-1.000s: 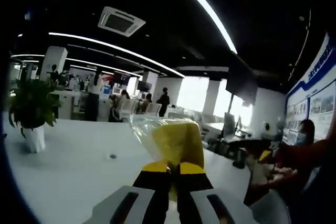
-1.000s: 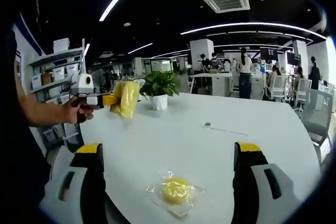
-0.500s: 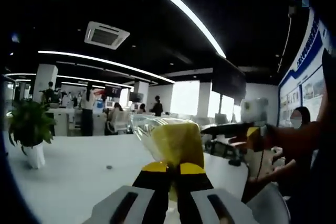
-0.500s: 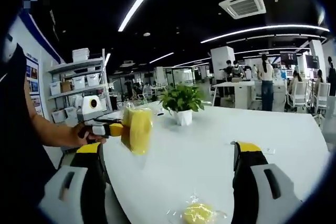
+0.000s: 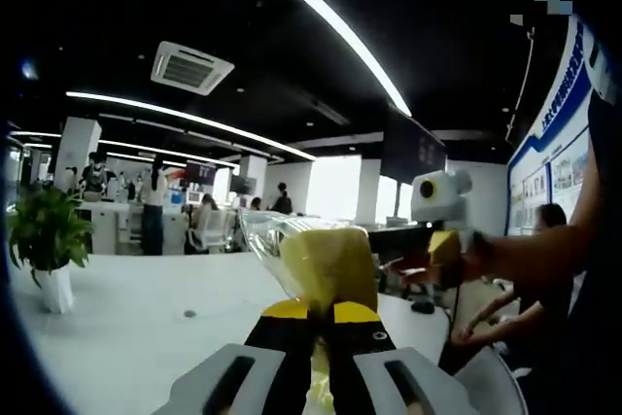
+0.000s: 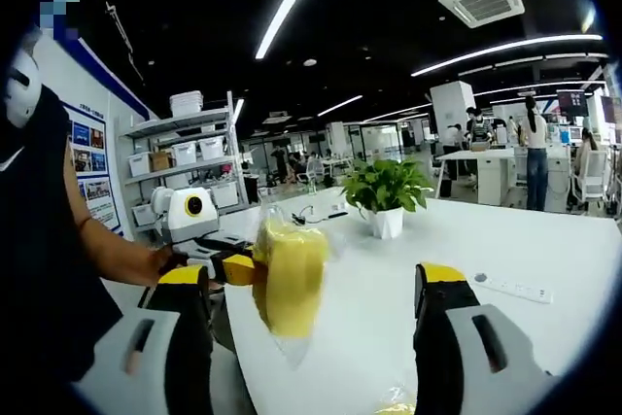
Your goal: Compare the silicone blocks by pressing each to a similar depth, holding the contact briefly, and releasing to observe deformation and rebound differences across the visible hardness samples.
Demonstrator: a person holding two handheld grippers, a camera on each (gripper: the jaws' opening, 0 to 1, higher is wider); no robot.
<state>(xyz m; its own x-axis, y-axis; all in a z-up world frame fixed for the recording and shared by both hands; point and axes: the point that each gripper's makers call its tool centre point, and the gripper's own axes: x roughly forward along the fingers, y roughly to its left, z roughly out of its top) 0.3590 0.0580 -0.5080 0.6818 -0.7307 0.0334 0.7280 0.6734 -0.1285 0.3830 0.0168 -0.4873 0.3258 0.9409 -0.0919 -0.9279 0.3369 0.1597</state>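
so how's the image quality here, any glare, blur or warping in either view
Left gripper view: the ceiling light strip and far window are blown out, the bagged yellow block slightly soft. Right gripper view: the fisheye bends the ceiling strips, and the block held by the left gripper looks smeared.

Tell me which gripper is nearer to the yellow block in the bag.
Left. The left gripper is shut on the yellow block, holding it above the table. The right gripper is open, with the block just ahead of its jaws, not touching.
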